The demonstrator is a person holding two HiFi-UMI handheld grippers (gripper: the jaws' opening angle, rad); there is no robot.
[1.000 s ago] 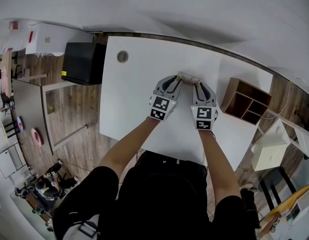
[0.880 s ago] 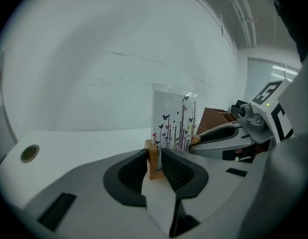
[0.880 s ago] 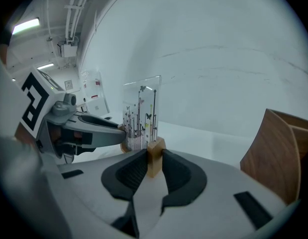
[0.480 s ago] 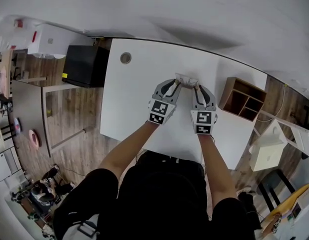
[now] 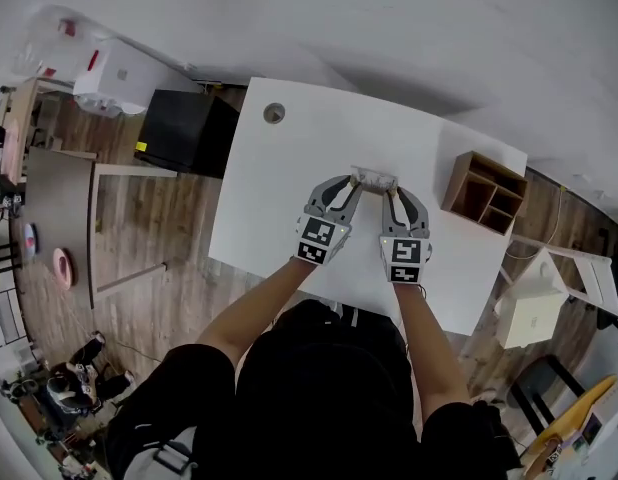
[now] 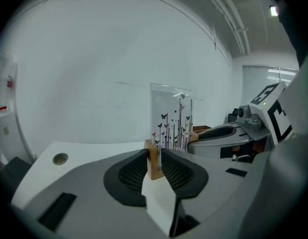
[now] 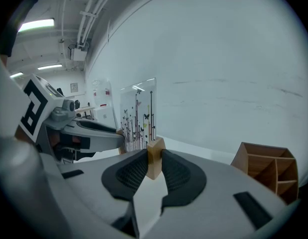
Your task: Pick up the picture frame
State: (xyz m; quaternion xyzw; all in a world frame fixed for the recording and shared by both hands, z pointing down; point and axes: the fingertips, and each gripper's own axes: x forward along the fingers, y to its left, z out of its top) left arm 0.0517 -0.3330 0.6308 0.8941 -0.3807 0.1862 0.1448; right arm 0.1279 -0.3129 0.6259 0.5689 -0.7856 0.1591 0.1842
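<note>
Picture frame: held upright at the upper middle of the head view, over the white tabletop. It is a clear panel printed with dark stems and butterflies, set in a wooden base.
Left gripper: its jaws are closed narrowly on the base's left end as pictured from the head (black ribbed pads are pressed on both faces in the left gripper view).
Right gripper: its jaws are clamped the same way on the base's right end.
Contact with the tabletop: it cannot be told whether the base is touching.
Wooden organiser: stood at the tabletop's right side, well apart from the frame.
Cable hole: seen near the tabletop's upper left corner.
Black box: seen beside the tabletop's left edge.
</note>
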